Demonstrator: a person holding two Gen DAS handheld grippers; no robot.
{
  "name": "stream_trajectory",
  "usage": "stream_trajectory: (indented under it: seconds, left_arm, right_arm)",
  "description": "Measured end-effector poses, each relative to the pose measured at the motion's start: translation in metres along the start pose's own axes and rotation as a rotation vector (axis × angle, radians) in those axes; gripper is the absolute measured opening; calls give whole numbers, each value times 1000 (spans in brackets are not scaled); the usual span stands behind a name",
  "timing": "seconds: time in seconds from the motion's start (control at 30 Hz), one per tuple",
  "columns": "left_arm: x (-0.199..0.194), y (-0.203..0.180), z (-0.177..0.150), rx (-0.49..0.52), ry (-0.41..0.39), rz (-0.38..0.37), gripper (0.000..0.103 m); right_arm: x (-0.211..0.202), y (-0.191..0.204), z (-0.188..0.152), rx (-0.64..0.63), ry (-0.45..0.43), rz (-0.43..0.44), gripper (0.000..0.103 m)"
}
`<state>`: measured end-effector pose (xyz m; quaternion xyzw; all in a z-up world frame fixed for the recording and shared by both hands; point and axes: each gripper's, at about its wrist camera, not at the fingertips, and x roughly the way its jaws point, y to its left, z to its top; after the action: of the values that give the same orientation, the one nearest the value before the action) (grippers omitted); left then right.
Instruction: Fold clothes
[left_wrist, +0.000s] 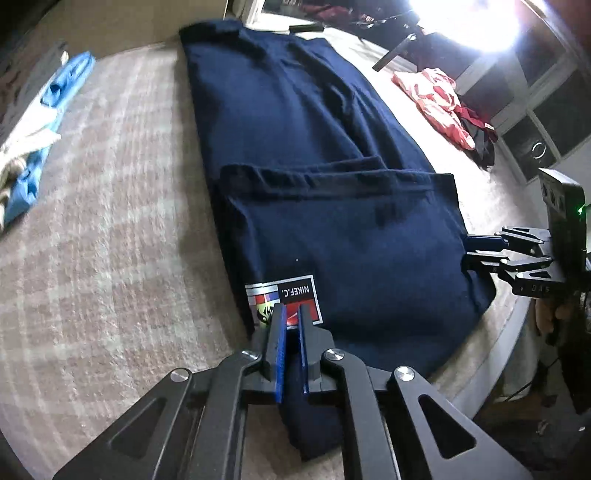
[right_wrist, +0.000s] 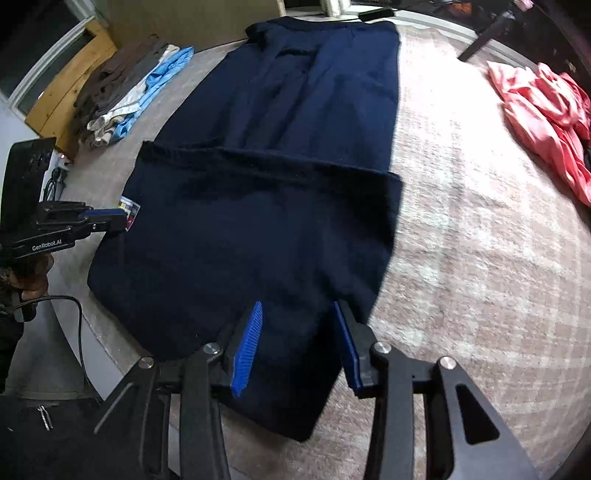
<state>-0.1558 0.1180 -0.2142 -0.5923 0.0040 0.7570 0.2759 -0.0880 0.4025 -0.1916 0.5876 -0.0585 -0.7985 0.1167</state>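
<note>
A navy shirt (left_wrist: 314, 122) lies lengthwise on the plaid-covered table (left_wrist: 110, 240), its near part folded over so a hem edge (right_wrist: 258, 157) runs across it. A printed label (left_wrist: 284, 295) shows at the near corner. My left gripper (left_wrist: 291, 321) is shut on the shirt's near edge right by that label; in the right wrist view the left gripper (right_wrist: 110, 218) appears at the shirt's left side. My right gripper (right_wrist: 299, 317) stands open with the shirt's (right_wrist: 266, 229) near corner lying loosely between its blue pads (right_wrist: 249, 343); in the left wrist view the right gripper (left_wrist: 480, 249) sits at the shirt's right edge.
A stack of folded clothes (right_wrist: 122, 92) with a light blue garment (left_wrist: 48, 110) lies at the far left. Pink and red clothes (right_wrist: 543, 118) are heaped at the far right. The table's rounded edge (left_wrist: 498, 350) runs close behind the grippers. A hand (right_wrist: 29, 284) holds the left gripper's handle.
</note>
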Motion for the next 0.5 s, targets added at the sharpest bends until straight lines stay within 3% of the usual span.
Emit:
stream_trajectory:
  seconds: [0.13, 0.27, 0.4, 0.5]
  left_arm:
    - [-30, -3, 0, 15, -17, 19, 6]
    - [-85, -9, 10, 51, -86, 26, 15]
    - [-146, -10, 31, 92, -165, 58, 20]
    - [-161, -11, 51, 116, -198, 82, 20]
  right_arm:
    - [-27, -14, -3, 56, -27, 25, 39]
    - [-89, -25, 4, 110, -101, 78, 40]
    - [-151, -33, 16, 125, -189, 126, 49]
    - [-190, -39, 30, 111, -254, 130, 56]
